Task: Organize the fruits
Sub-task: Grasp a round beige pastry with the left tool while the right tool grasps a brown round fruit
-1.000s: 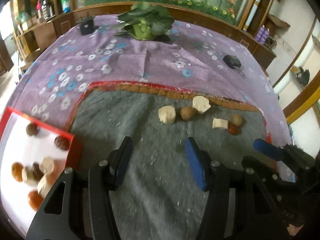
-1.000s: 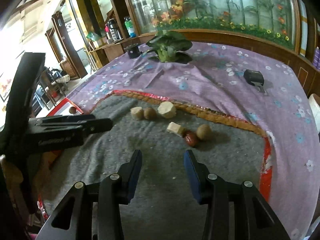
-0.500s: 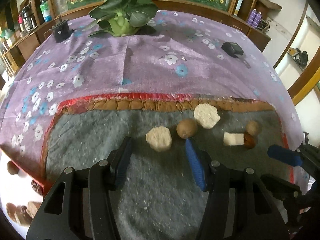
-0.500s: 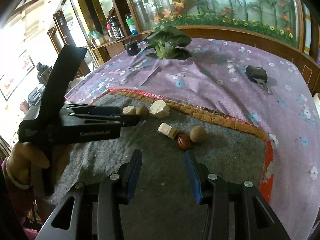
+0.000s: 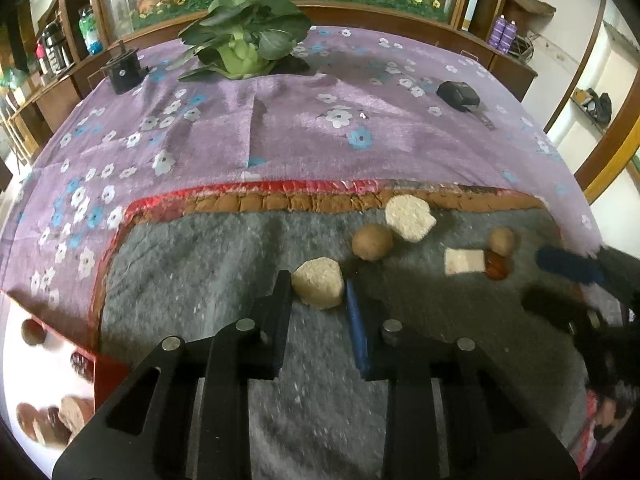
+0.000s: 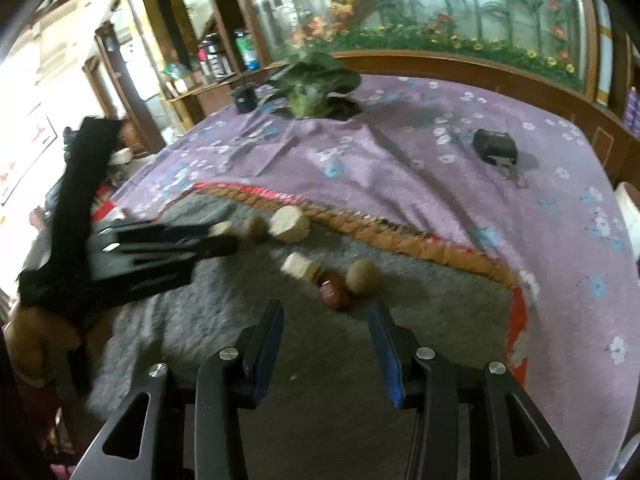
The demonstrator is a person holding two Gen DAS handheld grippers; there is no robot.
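Note:
Several fruit pieces lie on a grey felt mat [image 5: 192, 280]. My left gripper [image 5: 318, 292] is open, its fingertips on either side of a pale cream chunk [image 5: 319, 282]. Beyond it lie a brown round fruit [image 5: 372, 241], a larger pale chunk [image 5: 409, 217], a white rectangular slice [image 5: 464, 261], a red date [image 5: 498, 267] and a small brown fruit [image 5: 502, 240]. My right gripper [image 6: 326, 322] is open and empty, just short of the red date [image 6: 334, 290] and the small brown fruit [image 6: 363, 276]. A white tray with a red rim [image 5: 24, 364] at lower left holds several pieces.
The mat lies on a purple flowered tablecloth [image 5: 280, 120]. A leafy green vegetable [image 5: 244, 44], a black box [image 5: 124, 70] and a black car key [image 5: 460, 96] sit farther back. Wooden cabinets stand behind. The left gripper shows in the right wrist view [image 6: 160, 248].
My left gripper has moved forward across the mat from the tray side until its fingers flank the pale chunk. My right gripper has moved closer to the date and small brown fruit.

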